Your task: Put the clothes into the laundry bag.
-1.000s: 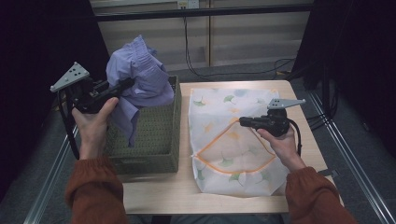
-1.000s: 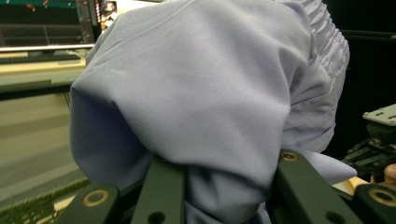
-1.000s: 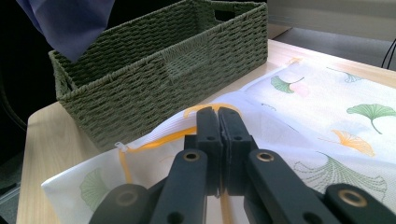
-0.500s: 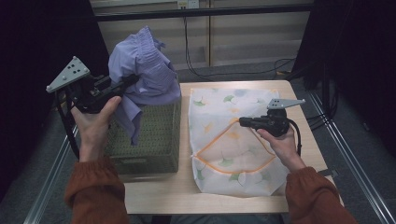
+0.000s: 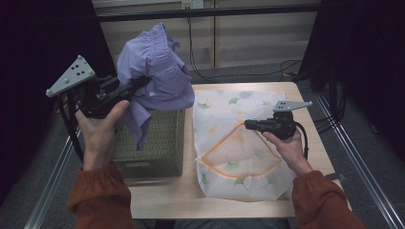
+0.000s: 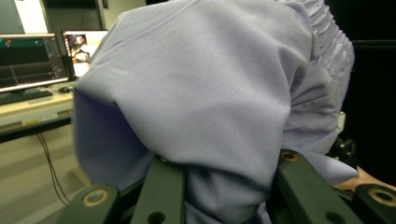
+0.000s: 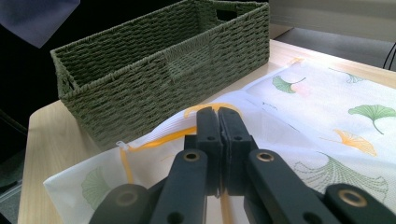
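One garment (image 5: 157, 71) above basket rim (image 5: 180, 129)

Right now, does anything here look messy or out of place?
Nothing is spilled or damaged. The lilac garment hangs bunched from the left gripper above the green basket, and the right gripper pinches the orange edge of the leaf-print bag.
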The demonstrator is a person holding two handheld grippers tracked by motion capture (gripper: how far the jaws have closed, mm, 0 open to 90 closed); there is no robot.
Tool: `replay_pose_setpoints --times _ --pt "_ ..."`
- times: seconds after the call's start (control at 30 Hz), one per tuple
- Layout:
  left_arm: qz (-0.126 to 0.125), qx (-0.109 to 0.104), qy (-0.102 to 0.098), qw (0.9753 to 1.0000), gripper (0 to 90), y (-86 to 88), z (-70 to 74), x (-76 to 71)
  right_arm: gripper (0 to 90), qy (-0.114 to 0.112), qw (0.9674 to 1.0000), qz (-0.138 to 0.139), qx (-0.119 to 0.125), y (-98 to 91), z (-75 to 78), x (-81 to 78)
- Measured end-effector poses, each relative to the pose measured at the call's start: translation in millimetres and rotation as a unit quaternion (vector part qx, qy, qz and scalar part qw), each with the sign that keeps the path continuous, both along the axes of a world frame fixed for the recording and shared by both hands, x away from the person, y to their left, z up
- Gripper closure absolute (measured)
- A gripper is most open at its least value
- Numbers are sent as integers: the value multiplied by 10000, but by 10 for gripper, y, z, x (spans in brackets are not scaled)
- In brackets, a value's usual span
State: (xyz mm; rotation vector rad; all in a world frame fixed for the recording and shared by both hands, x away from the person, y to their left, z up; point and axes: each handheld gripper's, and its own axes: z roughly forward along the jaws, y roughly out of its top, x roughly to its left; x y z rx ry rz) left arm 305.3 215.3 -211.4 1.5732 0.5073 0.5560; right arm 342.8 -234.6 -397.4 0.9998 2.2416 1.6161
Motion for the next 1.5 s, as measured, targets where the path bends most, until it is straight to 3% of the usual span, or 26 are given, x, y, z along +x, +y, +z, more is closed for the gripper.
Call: replay_pose_setpoints --times 0.17,0.27,0.47,0.53,0.83,1.0,1.23,1.3,1.33,1.47,1.5 --pt "-237 172 -128 9995 745 -136 13 -112 884 -4 10000 -1 -3 7 -2 1" --pt "-337 155 -150 9992 746 -218 9 -146 884 -4 10000 -6 0 6 4 -3" --pt "-499 176 -48 9986 745 -347 -52 -152 884 -8 10000 7 4 2 6 -3" --pt "-664 151 51 9977 745 -445 -90 -153 884 -2 10000 -3 4 3 -1 2" --pt "-954 231 111 9951 745 -688 -184 -164 885 -13 10000 8 14 1 5 0" --pt "-966 204 160 9950 744 -815 -243 -156 885 -33 10000 17 -16 7 2 1" --pt "-1156 225 198 9928 743 -948 -285 -167 885 -24 10000 20 6 5 6 -2" --pt "-1122 196 158 9934 743 -980 -302 -178 885 -30 10000 11 -6 8 6 -3" --pt "-1135 106 192 9933 743 -1004 -320 -186 885 -28 10000 17 -3 10 3 -2" --pt "-1180 171 241 9926 743 -1055 -375 -172 885 -16 10000 32 -19 16 -8 6" --pt "-1257 103 343 9914 743 -1094 -418 -160 885 -15 10000 29 -23 16 -8 6"
